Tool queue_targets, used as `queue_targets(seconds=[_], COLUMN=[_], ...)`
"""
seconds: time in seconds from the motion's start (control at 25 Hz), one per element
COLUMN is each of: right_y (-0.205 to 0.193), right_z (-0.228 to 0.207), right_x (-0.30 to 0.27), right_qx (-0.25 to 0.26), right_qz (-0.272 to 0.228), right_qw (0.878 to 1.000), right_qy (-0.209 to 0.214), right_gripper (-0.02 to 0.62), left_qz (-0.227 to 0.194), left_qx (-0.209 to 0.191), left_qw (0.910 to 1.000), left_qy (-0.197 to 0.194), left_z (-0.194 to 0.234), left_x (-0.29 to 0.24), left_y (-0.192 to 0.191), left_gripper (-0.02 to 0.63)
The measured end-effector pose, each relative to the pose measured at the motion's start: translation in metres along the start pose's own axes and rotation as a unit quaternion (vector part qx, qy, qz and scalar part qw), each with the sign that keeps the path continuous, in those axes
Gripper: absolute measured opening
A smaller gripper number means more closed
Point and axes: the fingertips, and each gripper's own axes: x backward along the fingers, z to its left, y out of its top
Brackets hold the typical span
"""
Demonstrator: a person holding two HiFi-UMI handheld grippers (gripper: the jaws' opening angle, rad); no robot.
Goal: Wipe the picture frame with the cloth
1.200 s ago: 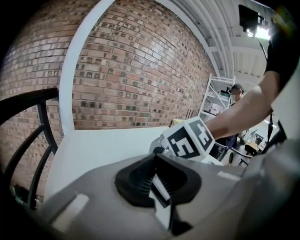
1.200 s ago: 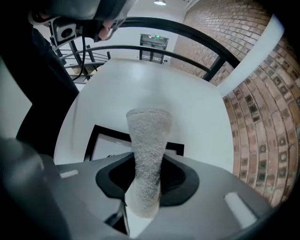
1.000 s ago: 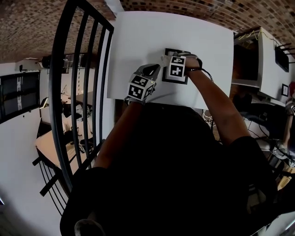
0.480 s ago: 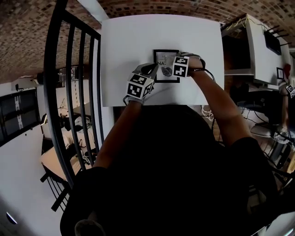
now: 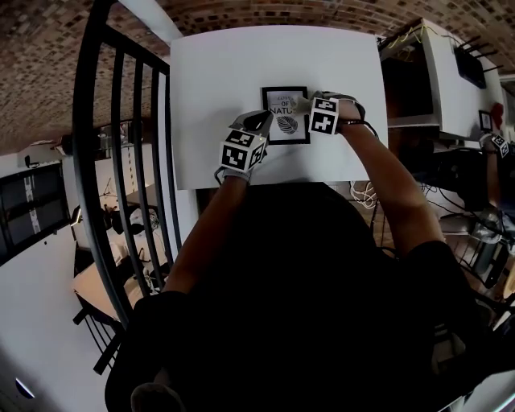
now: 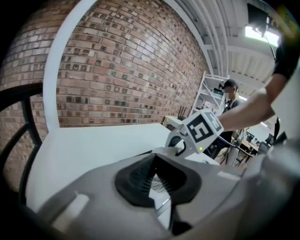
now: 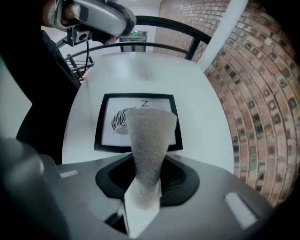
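Observation:
A black picture frame point(image 5: 285, 115) with a leaf print lies flat on the white table point(image 5: 225, 72). My left gripper point(image 5: 259, 125) meets the frame's near left edge. In the left gripper view its jaws are closed over the frame point(image 6: 158, 183), with the leaf print showing between them. My right gripper point(image 5: 304, 104) is at the frame's right edge, shut on a grey cloth point(image 7: 147, 136). The cloth sticks out forward over the near edge of the frame point(image 7: 104, 123). The other gripper's marker cube point(image 6: 202, 128) shows just beyond the frame.
A black metal railing point(image 5: 121, 161) runs along the table's left side. A brick wall point(image 5: 241, 12) stands behind the table. White shelving point(image 5: 438, 72) is at the right. A person point(image 6: 228, 96) stands far off in the left gripper view.
My right gripper with the cloth has slid to the right off the frame's middle, uncovering the leaf print. The left gripper stays at the frame's left edge. The head view has shifted.

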Motion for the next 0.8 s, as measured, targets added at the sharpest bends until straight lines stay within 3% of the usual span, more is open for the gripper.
queue_targets(seconds=[0.2, 0.44, 0.8], right_y=[0.062, 0.106, 0.104], right_z=[0.015, 0.035, 0.041], right_x=[0.003, -0.010, -0.022], right_qx=[0.064, 0.111, 0.113], right_qz=[-0.032, -0.035, -0.012], right_qw=[0.997, 0.993, 0.993], right_qy=[0.008, 0.020, 0.026], right_gripper=[0.129, 0.129, 0.129], left_qz=[-0.002, -0.004, 0.005], left_qx=[0.016, 0.029, 0.028], left_qw=[0.9996, 0.9986, 0.9988], left_qy=[0.025, 0.045, 0.040], left_z=[0.014, 0.028, 0.035], left_x=[0.010, 0.023, 0.020], left_y=[-0.004, -0.011, -0.019], left_gripper=[0.000, 0.000, 0.000])
